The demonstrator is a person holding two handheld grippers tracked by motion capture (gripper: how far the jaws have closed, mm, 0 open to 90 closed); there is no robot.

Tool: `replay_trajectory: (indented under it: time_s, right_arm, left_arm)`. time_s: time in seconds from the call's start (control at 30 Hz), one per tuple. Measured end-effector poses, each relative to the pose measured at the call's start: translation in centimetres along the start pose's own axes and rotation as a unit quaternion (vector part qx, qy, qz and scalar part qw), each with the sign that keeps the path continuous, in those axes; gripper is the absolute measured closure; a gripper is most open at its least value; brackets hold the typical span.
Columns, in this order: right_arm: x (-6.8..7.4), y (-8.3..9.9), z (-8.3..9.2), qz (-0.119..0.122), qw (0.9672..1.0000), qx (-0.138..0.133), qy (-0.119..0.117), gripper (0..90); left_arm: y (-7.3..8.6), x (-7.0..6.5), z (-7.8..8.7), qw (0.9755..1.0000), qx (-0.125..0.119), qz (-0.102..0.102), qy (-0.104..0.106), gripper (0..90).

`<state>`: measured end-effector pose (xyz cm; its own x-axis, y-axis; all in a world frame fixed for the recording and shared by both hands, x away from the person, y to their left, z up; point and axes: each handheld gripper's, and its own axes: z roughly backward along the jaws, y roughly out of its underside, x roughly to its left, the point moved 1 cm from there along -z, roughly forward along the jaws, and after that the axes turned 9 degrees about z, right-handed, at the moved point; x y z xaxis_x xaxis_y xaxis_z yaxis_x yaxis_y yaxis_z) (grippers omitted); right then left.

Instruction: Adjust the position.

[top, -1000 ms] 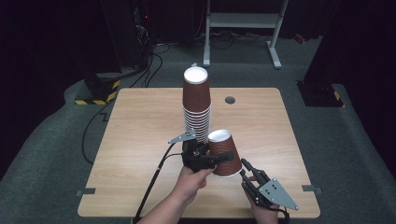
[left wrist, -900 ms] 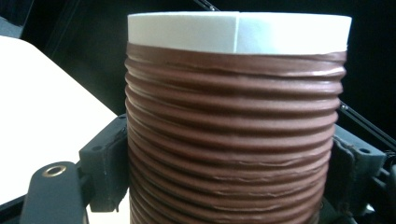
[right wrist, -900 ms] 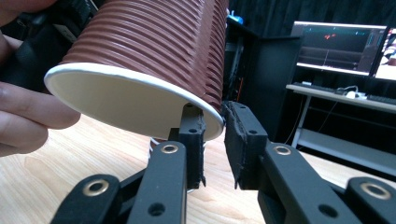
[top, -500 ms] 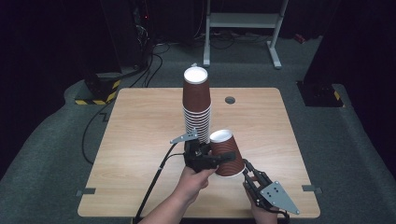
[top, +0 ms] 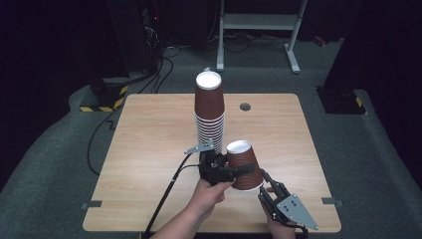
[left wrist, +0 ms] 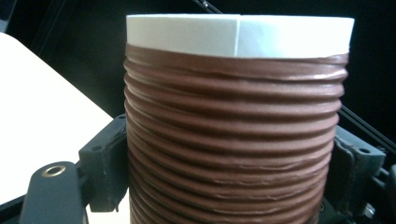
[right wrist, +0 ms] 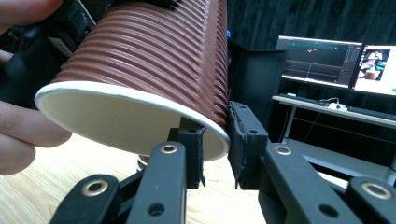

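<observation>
Cup [top: 244, 164], brown, ribbed paper, hangs upside down just above the near half of the wooden table [top: 149, 149], its white base tilted toward 11 o'clock and its open mouth toward 5 o'clock. My left gripper [top: 234, 172] pinches it across the ribbed middle, 1 pad on each side of the wall. My right gripper [top: 266, 181] sits at the cup's 5 o'clock, right at the mouth; its jaws have just been opening a little and straddle the white rim [right wrist: 205, 123], 1 inside and 1 outside, and I cannot tell whether the pads press it. Cup's long axis runs straight into that right claw, so I judge the rim pinch to be the coming move. 1 tall stack of cups [top: 209, 112] stands at 12 o'clock, near the held cup.
</observation>
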<state>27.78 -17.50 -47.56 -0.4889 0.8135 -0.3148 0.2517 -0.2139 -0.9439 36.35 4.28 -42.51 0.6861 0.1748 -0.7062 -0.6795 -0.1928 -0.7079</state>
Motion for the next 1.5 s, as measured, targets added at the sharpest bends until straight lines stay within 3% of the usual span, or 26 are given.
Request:
replay_trajectory:
  time_s: [0.37, 0.4, 0.87, 1.07, 1.43, 1.5]
  right_arm:
    - [0.1, 0.0, 0.1, 0.01, 0.9999, 0.012, 0.007, 82.0]
    - [0.1, 0.0, 0.1, 0.01, 0.9999, 0.012, 0.008, 84.0]
    - [0.1, -0.1, 0.4, 0.018, 0.9997, 0.014, 0.012, 85.2]
    - [0.1, -0.1, 0.5, 0.02, 0.9995, 0.017, 0.016, 85.4]
    - [0.4, -0.3, 0.6, 0.03, 0.9994, 0.015, 0.011, 85.7]
    - [0.5, -0.4, 0.7, 0.03, 0.9994, 0.014, 0.012, 85.9]
  left_arm:
    - [-0.1, 0.2, 0.1, 1.0, 0.003, 0.001, -0.004, 17.7]
    - [-0.2, 0.1, 0.2, 0.9999, -0.002, -0.008, -0.013, 16.5]
    - [-0.7, 0.0, 0.2, 0.9988, -0.001, -0.028, -0.04, 12.3]
    - [-0.9, -0.1, 0.5, 0.9956, -0.005, -0.054, -0.076, 7.2]
    - [-1.0, -0.2, 0.9, 0.9933, -0.005, -0.071, -0.091, 2.2]
    - [-1.1, -0.2, 1.1, 0.9916, -0.012, -0.078, -0.102, 2.2]
